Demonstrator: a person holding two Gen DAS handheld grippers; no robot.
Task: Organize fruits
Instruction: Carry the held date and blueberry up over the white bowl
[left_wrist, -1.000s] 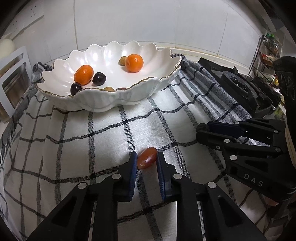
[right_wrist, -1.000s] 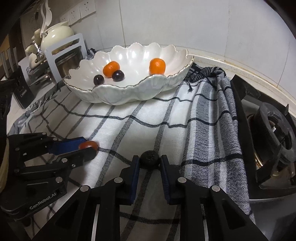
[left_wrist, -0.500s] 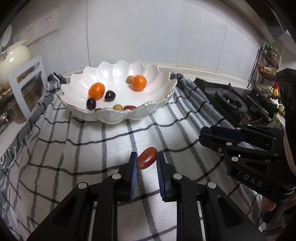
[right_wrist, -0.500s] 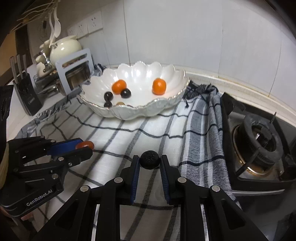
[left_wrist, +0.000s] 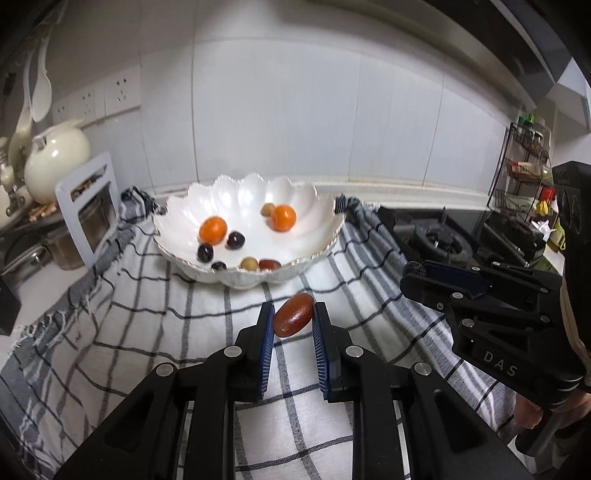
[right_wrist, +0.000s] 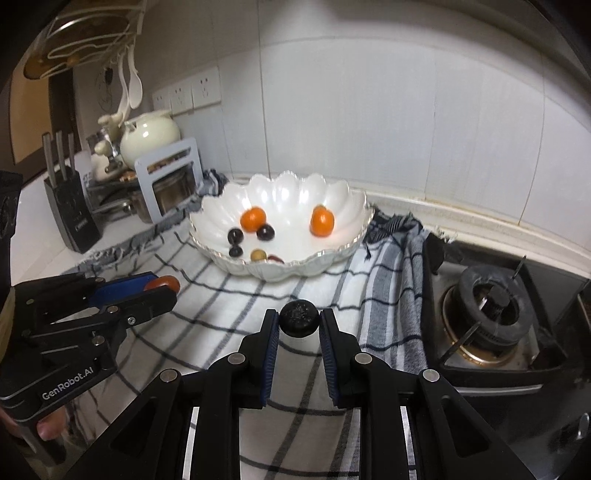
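Note:
My left gripper is shut on a reddish-brown oval fruit and holds it above the checked cloth. My right gripper is shut on a dark round fruit, also raised above the cloth. A white scalloped bowl stands farther back and holds two oranges, several dark grapes and a few small fruits. The bowl also shows in the right wrist view. Each gripper appears in the other's view, left and right.
A gas stove lies to the right of the cloth. A cream teapot, a grey rack and a knife block stand at the left. A spice rack is at the far right. A tiled wall is behind.
Both grippers have risen and pulled back from the bowl with their fruits held; the cloth and bowl now look farther away.

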